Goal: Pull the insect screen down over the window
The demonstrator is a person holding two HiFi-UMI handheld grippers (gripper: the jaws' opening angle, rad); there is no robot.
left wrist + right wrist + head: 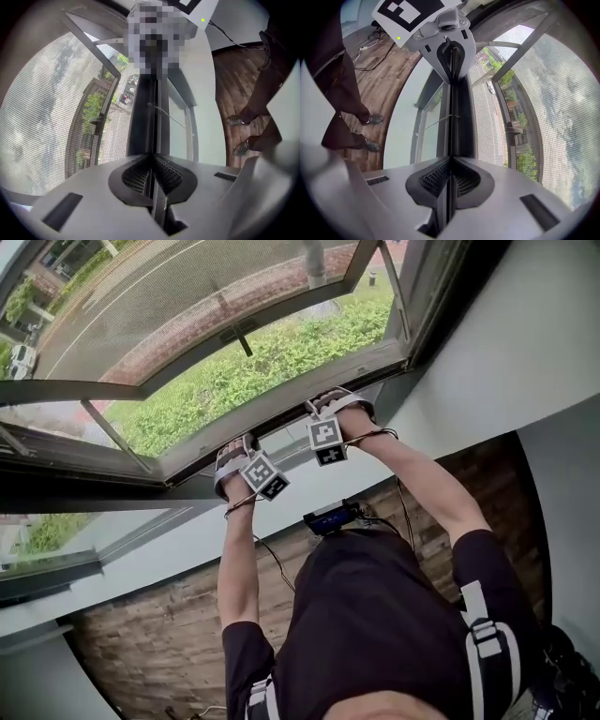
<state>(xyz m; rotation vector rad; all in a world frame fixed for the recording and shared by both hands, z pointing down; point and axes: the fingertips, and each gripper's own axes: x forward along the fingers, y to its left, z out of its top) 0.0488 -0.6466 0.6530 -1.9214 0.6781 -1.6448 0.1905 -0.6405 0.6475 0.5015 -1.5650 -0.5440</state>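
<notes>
The insect screen's grey mesh [178, 306] covers the window opening, and its dark bottom bar [281, 420] lies low against the frame. In the head view my left gripper [232, 454] and right gripper [334, 405] sit side by side on that bar. The left gripper view shows the left gripper [151, 176] with ribbed pads pressed on the bar's thin lip [149, 117], mesh [42, 117] to the left. Seen in its own view, the right gripper [450, 176] clamps the same lip [452, 117], with mesh [562, 117] on the right and the left gripper [450, 51] further along.
Beyond the mesh an open window sash [234, 334] hangs over grass and a road. A white wall [497, 362] runs below the window above a wooden floor [169, 643]. A small device [330, 518] with cables hangs at the person's waist. The person's shoes [236, 121] stand on the floor.
</notes>
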